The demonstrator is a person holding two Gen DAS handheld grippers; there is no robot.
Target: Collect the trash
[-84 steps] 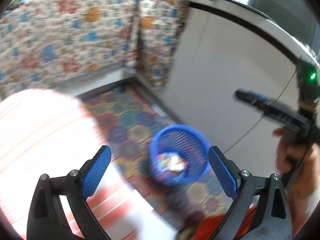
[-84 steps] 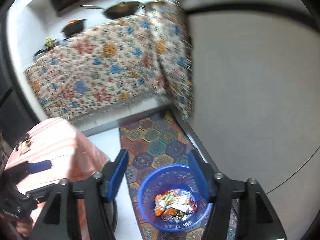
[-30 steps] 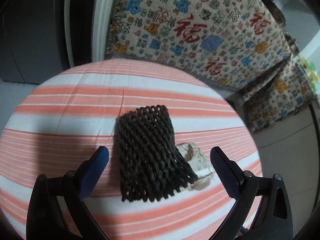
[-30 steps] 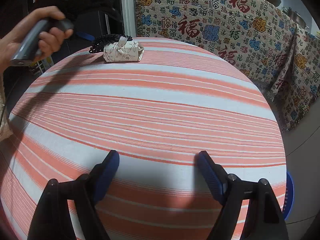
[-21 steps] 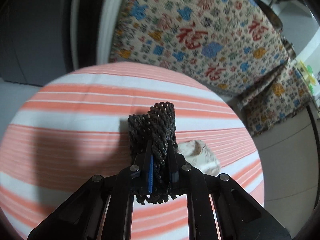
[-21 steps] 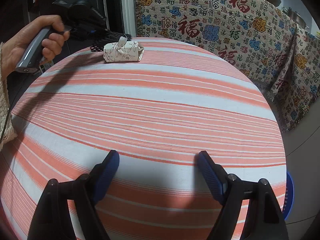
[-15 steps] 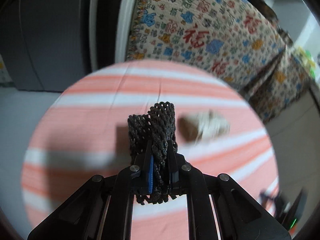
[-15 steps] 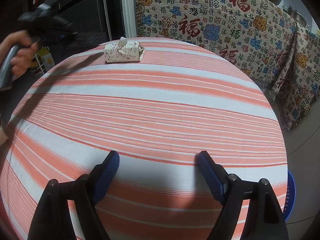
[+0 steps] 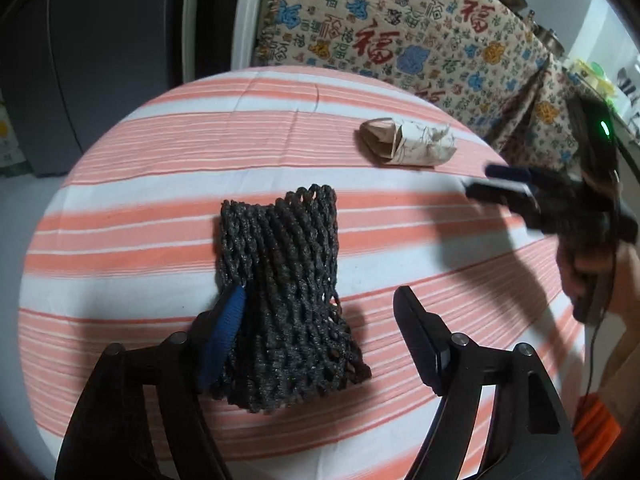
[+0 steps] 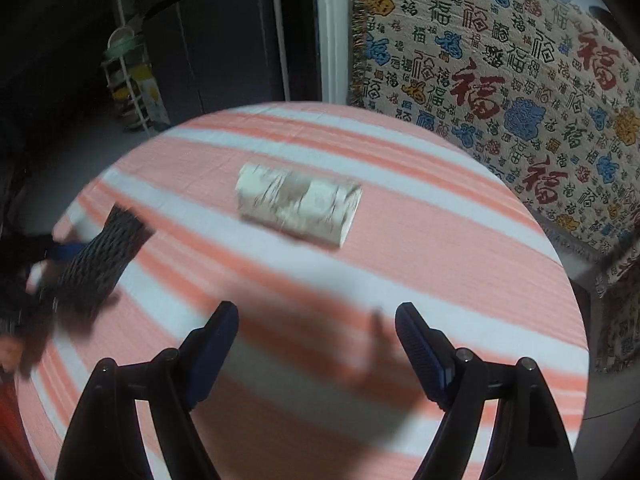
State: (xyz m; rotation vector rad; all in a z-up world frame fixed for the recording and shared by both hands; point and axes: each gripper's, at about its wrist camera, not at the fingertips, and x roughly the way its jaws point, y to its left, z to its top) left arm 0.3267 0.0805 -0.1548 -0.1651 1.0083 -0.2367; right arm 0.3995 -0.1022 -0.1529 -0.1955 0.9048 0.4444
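A black foam net sleeve [image 9: 284,292] lies on the striped round table [image 9: 120,208]. My left gripper [image 9: 320,320] is open, its left finger touching the sleeve's left side, its right finger apart from it. A crumpled white paper packet [image 9: 408,146] lies further right on the table. In the right wrist view the packet [image 10: 298,204] lies ahead of my open, empty right gripper [image 10: 316,332], and the sleeve [image 10: 100,260] is at the left. The right gripper also shows in the left wrist view [image 9: 516,188], near the packet.
A patterned cloth with red characters [image 10: 520,80] hangs behind the table. A dark cabinet [image 10: 224,40] and a small rack [image 10: 132,80] stand at the back left. The table edge curves close at left and right.
My left gripper, shut on the net sleeve half a second ago, has opened and the sleeve lies spread on the table. My right gripper has moved across the table toward the paper packet.
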